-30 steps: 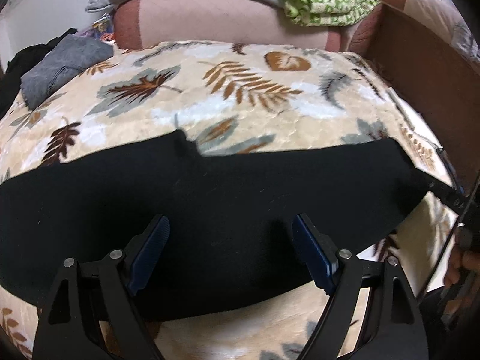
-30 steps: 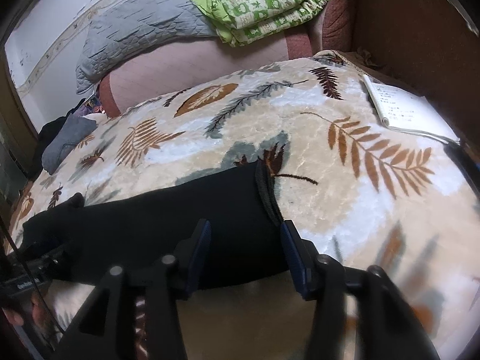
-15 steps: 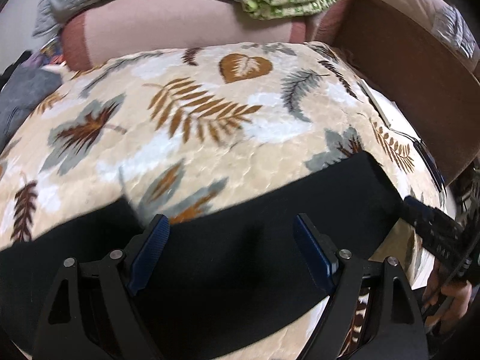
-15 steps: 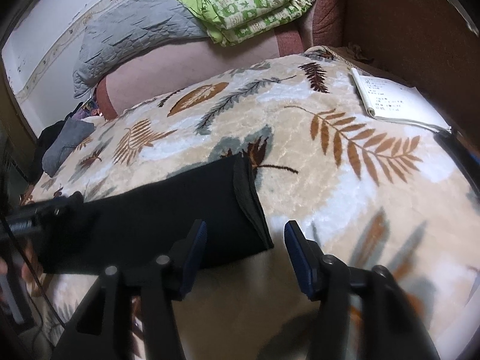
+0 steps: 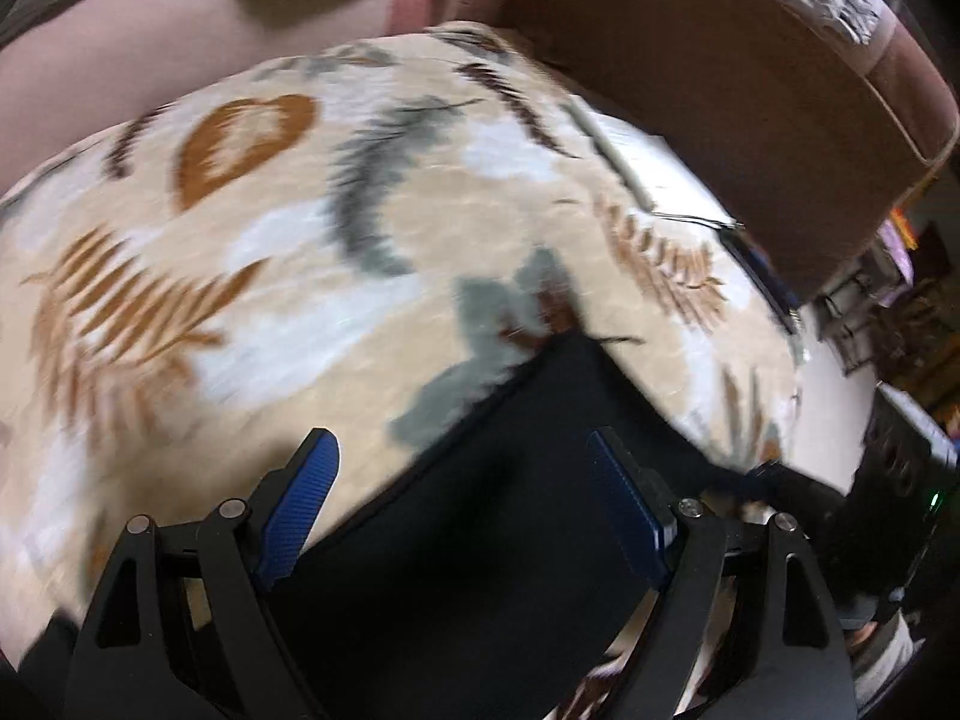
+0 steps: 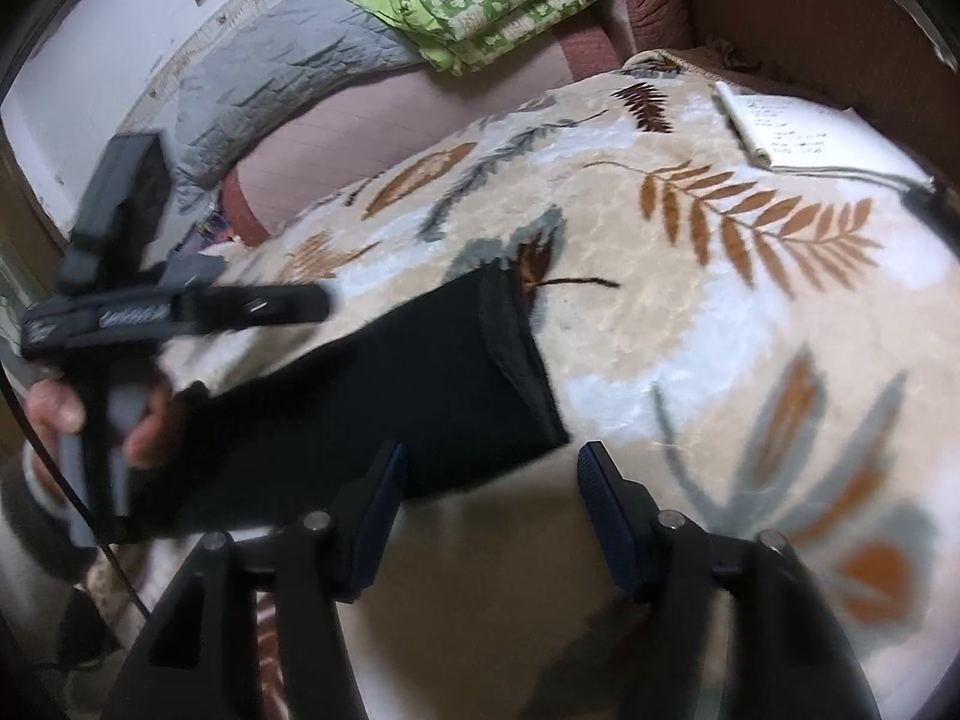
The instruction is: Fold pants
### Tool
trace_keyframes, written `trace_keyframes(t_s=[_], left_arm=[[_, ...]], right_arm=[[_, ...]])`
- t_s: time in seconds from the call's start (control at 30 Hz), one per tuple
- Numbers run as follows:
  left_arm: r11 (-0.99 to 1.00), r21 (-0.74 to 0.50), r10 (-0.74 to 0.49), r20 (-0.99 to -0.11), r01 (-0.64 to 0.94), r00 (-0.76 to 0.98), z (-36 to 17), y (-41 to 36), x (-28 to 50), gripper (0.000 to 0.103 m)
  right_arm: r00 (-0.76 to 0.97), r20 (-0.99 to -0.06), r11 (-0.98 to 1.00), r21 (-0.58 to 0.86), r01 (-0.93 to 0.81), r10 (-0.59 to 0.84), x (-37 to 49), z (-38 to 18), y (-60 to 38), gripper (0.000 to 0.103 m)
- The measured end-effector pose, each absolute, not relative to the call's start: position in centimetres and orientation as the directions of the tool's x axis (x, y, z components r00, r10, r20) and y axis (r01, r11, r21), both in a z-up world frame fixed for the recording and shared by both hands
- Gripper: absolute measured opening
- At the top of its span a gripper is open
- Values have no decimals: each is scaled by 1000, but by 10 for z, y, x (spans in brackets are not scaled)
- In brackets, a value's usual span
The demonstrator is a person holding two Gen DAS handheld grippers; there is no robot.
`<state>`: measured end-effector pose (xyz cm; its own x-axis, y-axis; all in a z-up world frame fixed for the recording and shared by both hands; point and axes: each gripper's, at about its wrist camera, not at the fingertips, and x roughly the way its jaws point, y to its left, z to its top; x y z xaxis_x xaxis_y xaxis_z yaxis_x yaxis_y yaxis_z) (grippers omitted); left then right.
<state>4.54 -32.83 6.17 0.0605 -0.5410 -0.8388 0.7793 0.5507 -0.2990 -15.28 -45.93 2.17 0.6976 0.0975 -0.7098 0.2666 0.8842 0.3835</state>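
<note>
The black pants (image 5: pixel 480 540) lie flat as a long folded strip on the leaf-patterned blanket (image 5: pixel 300 270). My left gripper (image 5: pixel 462 510) is open and empty, with its jaws spread above the strip near its right end. In the right wrist view the pants (image 6: pixel 390 390) end in a hem at the right. My right gripper (image 6: pixel 492 510) is open and empty, just in front of that end's near corner. The left gripper (image 6: pixel 180 312) shows there from the side above the pants, held by a hand.
A notebook (image 6: pixel 792 132) and a cable lie at the blanket's far right by the brown headboard (image 5: pixel 720 90). A green quilt (image 6: pixel 480 0) and a grey quilt (image 6: pixel 270 78) are piled at the back. The bed edge runs close in front of both grippers.
My left gripper has swept right along the pants toward their right end. My right gripper has drawn back and right, off the pants end. Both stay open.
</note>
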Motion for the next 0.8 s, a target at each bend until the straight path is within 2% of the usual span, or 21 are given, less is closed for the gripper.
trace_keyframes(t_s=[0.13, 0.33, 0.5, 0.53, 0.57, 0.6, 0.67, 0.7, 0.73, 0.8], left_arm=[[501, -301, -533, -846, 811, 15, 52, -361, 47, 85], [462, -411, -509, -849, 786, -145, 32, -389, 61, 85], [399, -320, -475, -874, 859, -106, 27, -407, 50, 84], [388, -304, -475, -875, 870, -94, 26, -409, 47, 79], [376, -291, -482, -872, 879, -83, 26, -410, 43, 75], [366, -283, -489, -869, 887, -75, 26, -410, 42, 65], [343, -298, -514, -853, 891, -88, 29, -409, 40, 41], [338, -316, -525, -845, 887, -101, 30, -408, 41, 25], [342, -326, -530, -842, 881, -105, 33, -406, 42, 16], [346, -336, -536, -837, 876, -110, 39, -400, 43, 12]], right_arm=[[715, -690, 887, 393, 243, 110, -151, 18, -455, 62], [751, -639, 849, 479, 222, 164, -147, 11, -461, 66], [783, -593, 805, 549, 225, 186, -138, 5, -469, 63], [779, -603, 813, 533, 233, 172, -135, 4, -468, 53], [769, -621, 822, 513, 248, 155, -131, 3, -468, 28], [761, -631, 821, 511, 257, 155, -129, 2, -470, 16], [768, -617, 795, 548, 261, 173, -128, 3, -474, 10], [770, -614, 799, 544, 256, 172, -129, 7, -473, 10], [774, -612, 816, 525, 243, 163, -129, 13, -469, 9], [782, -605, 841, 493, 221, 150, -130, 27, -460, 9]])
